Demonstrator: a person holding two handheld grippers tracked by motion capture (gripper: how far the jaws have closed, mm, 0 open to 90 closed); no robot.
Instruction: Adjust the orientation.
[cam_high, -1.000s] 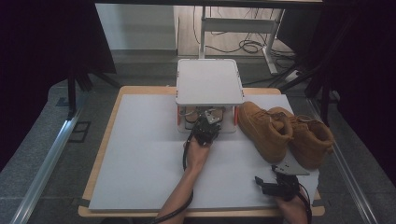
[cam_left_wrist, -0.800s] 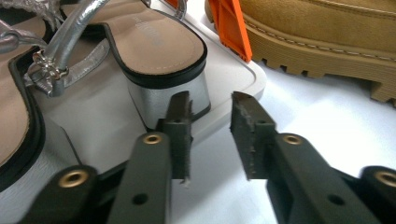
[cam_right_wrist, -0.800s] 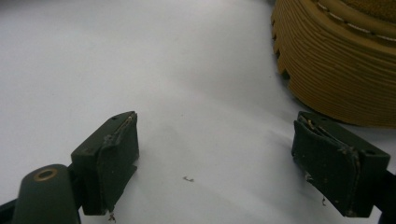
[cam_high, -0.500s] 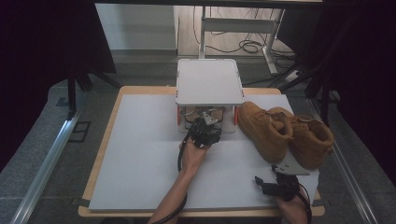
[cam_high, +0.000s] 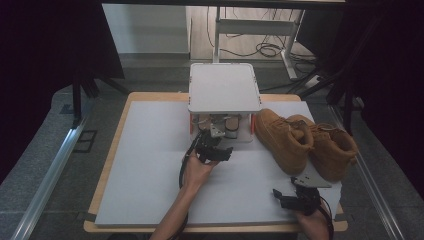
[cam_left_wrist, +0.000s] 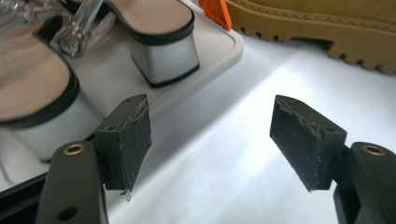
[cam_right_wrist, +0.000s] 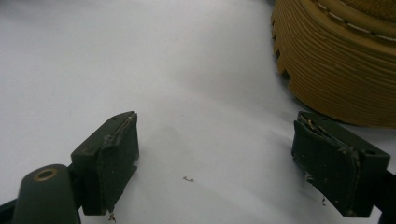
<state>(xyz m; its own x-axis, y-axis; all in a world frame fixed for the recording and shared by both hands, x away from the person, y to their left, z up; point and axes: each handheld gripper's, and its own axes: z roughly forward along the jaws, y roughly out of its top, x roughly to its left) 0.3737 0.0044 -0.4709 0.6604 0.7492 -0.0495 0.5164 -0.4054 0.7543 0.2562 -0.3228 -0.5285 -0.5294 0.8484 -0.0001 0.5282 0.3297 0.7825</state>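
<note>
A pair of sandals (cam_high: 231, 124) with silver block heels (cam_left_wrist: 163, 51) rests on the lower tray (cam_left_wrist: 219, 51) of a small white rack (cam_high: 223, 87). My left gripper (cam_high: 212, 142) hovers just in front of that tray. Its jaws have just been opening and stand wide apart, and between the pads (cam_left_wrist: 135, 135) there is nothing but the white table. The nearer sandal (cam_left_wrist: 32, 88) lies just beyond the left pad. My right gripper (cam_high: 286, 189) sits low near the front right edge, open and empty (cam_right_wrist: 215, 135), beside a tan boot's sole (cam_right_wrist: 336, 70).
Two tan lace-up boots (cam_high: 282, 137) (cam_high: 332, 147) stand right of the rack, one sole close to the tray (cam_left_wrist: 317, 23). An orange post (cam_left_wrist: 217, 11) holds the rack's upper shelf. The white board (cam_high: 150, 165) covers a wooden table, with dark floor and cables beyond.
The left gripper has drawn back from under the rack's shelf towards the person, and its jaws have spread apart. The right gripper has kept still.
</note>
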